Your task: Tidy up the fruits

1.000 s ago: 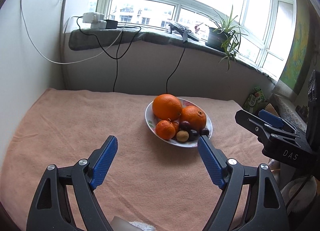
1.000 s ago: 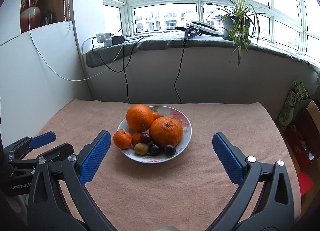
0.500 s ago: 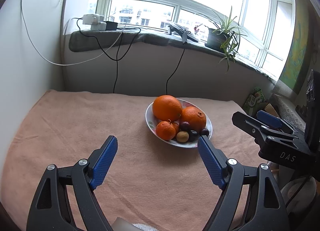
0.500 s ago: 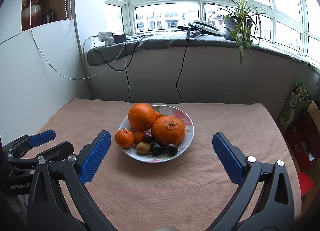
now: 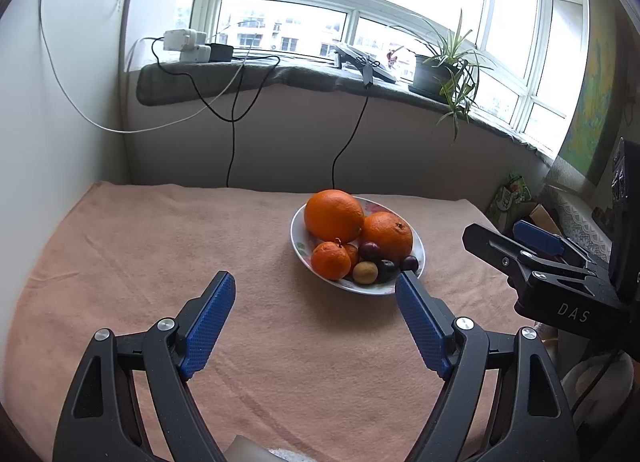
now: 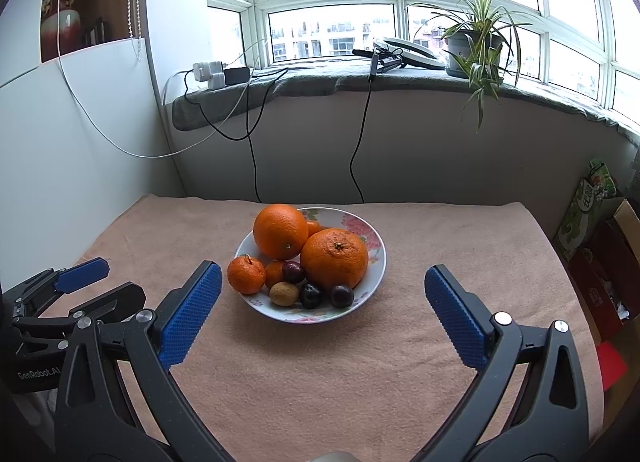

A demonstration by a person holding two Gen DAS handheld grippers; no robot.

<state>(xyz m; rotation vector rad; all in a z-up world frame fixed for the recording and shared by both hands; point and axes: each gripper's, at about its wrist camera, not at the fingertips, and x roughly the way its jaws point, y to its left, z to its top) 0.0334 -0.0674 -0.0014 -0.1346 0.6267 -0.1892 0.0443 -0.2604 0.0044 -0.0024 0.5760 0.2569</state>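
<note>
Daylight floods in through the window (image 6: pixel 332 34) behind the desk (image 6: pixel 440 246), so the panes are blown out to near white while the wall (image 6: pixel 420 150) under the sill sits in dull grey shade. The light is soft and even on the desk, and the plate (image 5: pixel 418 246) of fruit throws only a faint shadow toward the camera, with small highlights on the oranges (image 6: pixel 281 231). Both views are sharp in the middle, but the fisheye lens bends the window frames and desk edges into curves, and the corners darken to black.
</note>
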